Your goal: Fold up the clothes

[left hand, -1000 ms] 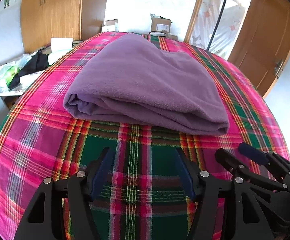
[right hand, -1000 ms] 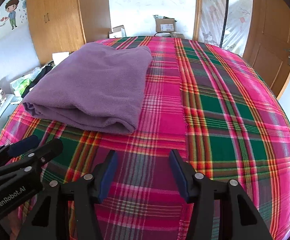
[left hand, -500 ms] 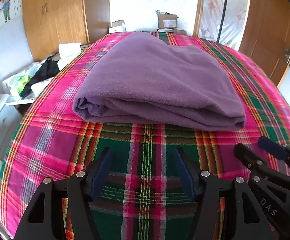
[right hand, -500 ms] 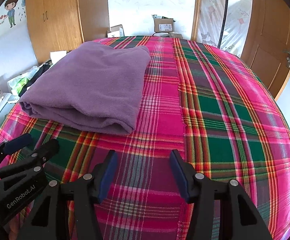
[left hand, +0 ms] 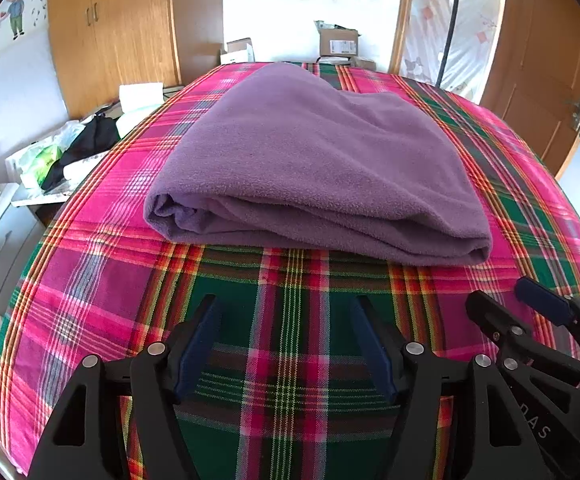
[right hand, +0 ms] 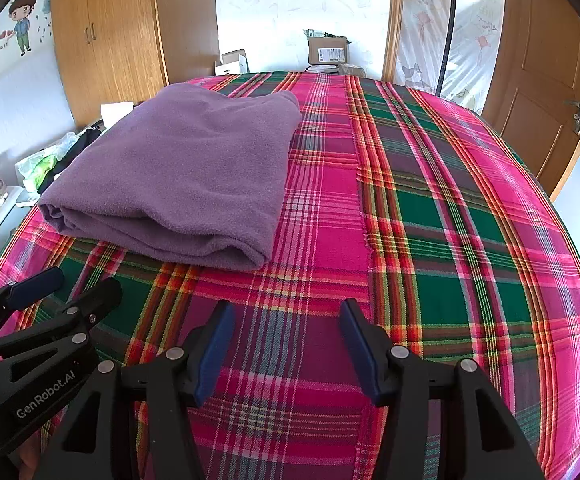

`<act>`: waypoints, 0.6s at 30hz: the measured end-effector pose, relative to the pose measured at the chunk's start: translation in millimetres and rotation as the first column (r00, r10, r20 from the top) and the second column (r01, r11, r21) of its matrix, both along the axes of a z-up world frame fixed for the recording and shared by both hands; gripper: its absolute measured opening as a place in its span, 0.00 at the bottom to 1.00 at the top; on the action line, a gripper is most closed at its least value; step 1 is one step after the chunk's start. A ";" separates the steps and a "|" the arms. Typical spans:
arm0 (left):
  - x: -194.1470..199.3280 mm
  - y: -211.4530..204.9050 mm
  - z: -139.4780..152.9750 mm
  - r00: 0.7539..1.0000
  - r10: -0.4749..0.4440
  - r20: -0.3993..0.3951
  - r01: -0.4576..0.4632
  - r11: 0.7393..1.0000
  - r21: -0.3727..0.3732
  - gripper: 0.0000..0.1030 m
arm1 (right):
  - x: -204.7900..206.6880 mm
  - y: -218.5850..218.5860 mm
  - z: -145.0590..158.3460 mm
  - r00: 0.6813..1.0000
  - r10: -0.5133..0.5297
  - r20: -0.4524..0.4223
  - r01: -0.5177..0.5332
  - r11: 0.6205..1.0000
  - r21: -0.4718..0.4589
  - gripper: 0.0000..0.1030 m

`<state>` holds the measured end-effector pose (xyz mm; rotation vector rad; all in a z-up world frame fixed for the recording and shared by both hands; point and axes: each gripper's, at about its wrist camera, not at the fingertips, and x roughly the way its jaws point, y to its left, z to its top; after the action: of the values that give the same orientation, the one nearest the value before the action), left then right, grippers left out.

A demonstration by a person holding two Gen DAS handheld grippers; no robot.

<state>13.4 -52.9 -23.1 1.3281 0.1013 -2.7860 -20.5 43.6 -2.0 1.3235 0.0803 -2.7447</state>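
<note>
Pink, green and red plaid bedspread (left hand: 290,360) is seen filling both views, under both grippers.

Folded purple fleece garment (left hand: 314,168) is laid flat on the bedspread, ahead of the left gripper (left hand: 286,344) fingers and ahead-left of the right gripper (right hand: 286,344) fingers. Its long axis appears to run away from the fingers toward the far edge of the bed, though fisheye distortion makes this uncertain. The thick rolled fold edge is turned toward the fingers, with layered ends bunched at its near-left corner. A bare strip of plaid is left between that edge and both sets of fingertips; no contact.

Left gripper: jaws have just been opening, are now set wide, nothing between the blue pads (left hand: 194,352), only plaid seen through the gap.

Right gripper: jaws spread wide, nothing held, nothing touched by the blue pads (right hand: 214,352). It is seen in the left view (left hand: 538,320) just right of the left fingers; the left one appears in the right view (right hand: 50,300) just left of the right fingers.
</note>
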 end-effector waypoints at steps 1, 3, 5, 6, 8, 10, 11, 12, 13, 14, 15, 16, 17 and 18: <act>0.2 0.7 -0.2 1.000 0.000 0.000 0.000 1.000 -0.002 0.67 | -0.2 -0.2 0.1 1.000 0.000 0.000 0.000 1.000 0.000 0.54; 0.6 1.3 -0.5 1.000 0.002 0.001 -0.002 1.000 -0.004 0.67 | -0.3 -0.4 0.0 1.000 0.000 0.000 0.000 1.000 0.001 0.54; 0.8 2.0 -0.4 1.000 0.003 0.001 -0.003 1.000 -0.004 0.67 | -0.5 -0.7 0.0 1.000 0.000 0.000 0.000 1.000 0.001 0.54; 0.8 2.5 -0.3 1.000 0.004 0.001 -0.004 1.000 -0.004 0.67 | -0.5 -1.0 0.1 1.000 -0.001 0.000 0.001 1.000 0.001 0.54; 1.1 2.2 -0.5 1.000 0.005 0.001 -0.005 1.000 -0.003 0.67 | -0.7 -1.1 0.4 1.000 0.000 0.000 0.000 1.000 0.001 0.54; 1.6 3.0 -0.7 1.000 0.006 0.001 -0.006 1.000 -0.004 0.67 | -1.1 -1.3 0.5 1.000 0.000 0.000 0.000 1.000 0.001 0.54; 1.8 3.3 -0.7 1.000 0.006 0.001 -0.006 1.000 -0.004 0.67 | -1.3 -1.4 0.5 1.000 0.000 0.000 0.000 1.000 0.001 0.54; 1.8 3.3 -0.6 1.000 0.006 0.001 -0.006 1.000 -0.004 0.67 | -1.2 -1.3 0.4 1.000 0.000 0.000 0.000 1.000 0.001 0.54; 1.6 3.3 -0.7 1.000 0.007 0.001 -0.007 1.000 -0.004 0.67 | -1.2 -1.3 0.4 1.000 0.000 0.000 0.000 1.000 0.001 0.54; 1.5 3.3 -0.8 1.000 0.007 0.001 -0.007 1.000 -0.005 0.67 | -1.2 -1.3 0.3 1.000 -0.001 0.000 0.001 1.000 0.001 0.54; 1.7 3.5 -0.8 1.000 0.007 0.001 -0.007 1.000 -0.005 0.67 | -1.2 -1.3 0.2 1.000 -0.001 0.000 0.001 1.000 0.001 0.54; 1.7 3.7 -0.7 1.000 0.008 0.001 -0.008 1.000 -0.005 0.67 | -1.3 -1.4 0.2 1.000 -0.001 0.000 0.001 1.000 0.002 0.54; 1.8 3.8 -0.7 1.000 0.008 0.001 -0.008 1.000 -0.005 0.68 | -1.5 -1.5 0.2 1.000 -0.001 0.000 0.001 1.000 0.002 0.54; 1.8 4.0 -0.7 1.000 0.009 0.001 -0.009 1.000 -0.004 0.68 | -1.6 -1.6 0.2 1.000 -0.001 0.000 0.001 1.000 0.002 0.54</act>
<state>15.1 -48.9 -23.8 1.3251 0.1004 -2.7767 -22.1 42.0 -1.8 1.3239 0.0824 -2.7459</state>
